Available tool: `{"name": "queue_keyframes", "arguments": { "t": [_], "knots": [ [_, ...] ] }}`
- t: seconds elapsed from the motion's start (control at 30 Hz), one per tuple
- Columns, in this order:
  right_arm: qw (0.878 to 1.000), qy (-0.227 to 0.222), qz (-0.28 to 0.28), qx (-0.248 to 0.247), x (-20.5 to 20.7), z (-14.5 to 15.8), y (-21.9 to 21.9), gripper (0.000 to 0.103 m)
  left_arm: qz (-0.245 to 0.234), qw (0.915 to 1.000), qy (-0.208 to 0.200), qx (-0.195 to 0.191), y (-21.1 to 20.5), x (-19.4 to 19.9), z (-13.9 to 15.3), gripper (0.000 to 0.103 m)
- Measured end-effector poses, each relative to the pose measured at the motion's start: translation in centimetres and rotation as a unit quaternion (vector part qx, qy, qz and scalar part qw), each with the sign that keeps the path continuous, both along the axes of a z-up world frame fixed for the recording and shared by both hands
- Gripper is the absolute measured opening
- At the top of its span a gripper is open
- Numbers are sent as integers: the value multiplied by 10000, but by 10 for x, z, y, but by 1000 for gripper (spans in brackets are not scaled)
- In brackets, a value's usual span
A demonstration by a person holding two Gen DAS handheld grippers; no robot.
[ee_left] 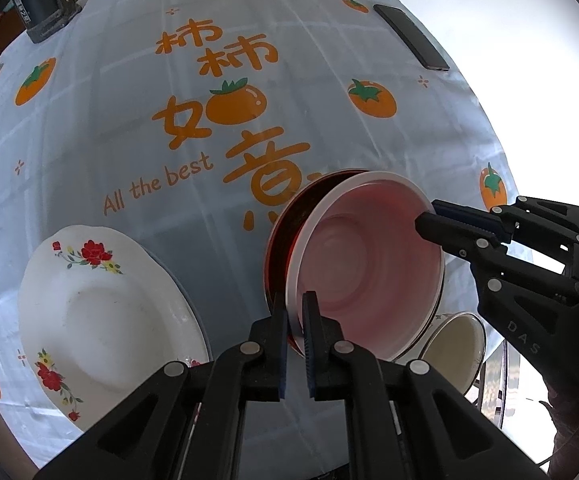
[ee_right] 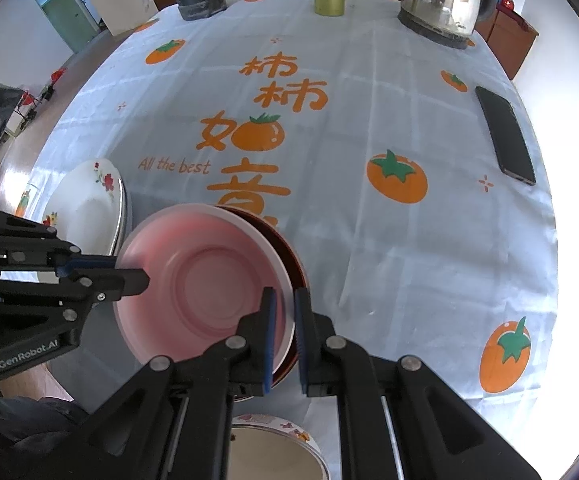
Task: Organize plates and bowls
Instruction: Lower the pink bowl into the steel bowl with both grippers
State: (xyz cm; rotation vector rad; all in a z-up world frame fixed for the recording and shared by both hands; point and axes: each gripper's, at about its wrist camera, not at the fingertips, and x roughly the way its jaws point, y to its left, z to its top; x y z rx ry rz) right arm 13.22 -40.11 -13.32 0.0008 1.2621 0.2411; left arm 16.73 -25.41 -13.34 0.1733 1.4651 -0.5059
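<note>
Left wrist view: the left hand-held gripper (ee_left: 294, 312) is clamped on the near rim of the pink bowl (ee_left: 369, 268). The right hand-held gripper (ee_left: 429, 220) pinches the opposite rim. The two-sided grip probably keeps the bowl steady while it sits in the red bowl (ee_left: 285, 224), whose rim shows behind it. This nested pair is near the middle of the table's near edge. A floral plate (ee_left: 101, 312) lies toward the near left corner, apart from the bowls. A small cream bowl (ee_left: 457, 344) sits just beside the pair, at the near edge. The tablecloth (ee_left: 89, 120) reads "All the best", with orange characters and persimmon prints. The right unit is marked "DAS".

Right wrist view: the right hand-held gripper (ee_right: 285, 320) is shut on the pink bowl (ee_right: 205, 280) rim; the left hand-held gripper (ee_right: 137, 276) holds the far side. Its body reads "GenRobot.AI". A phone (ee_right: 505, 136) lies near the right edge; a kettle (ee_right: 445, 0) stands at the far edge.
</note>
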Motion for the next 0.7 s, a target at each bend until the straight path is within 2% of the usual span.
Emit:
{"name": "queue_keyframes", "arguments": {
  "t": [0.7],
  "knots": [
    [9999,65,73,-84,6,-2,1,9,24,9998,207,-33,-1,-1,-4,9]
  ]
}}
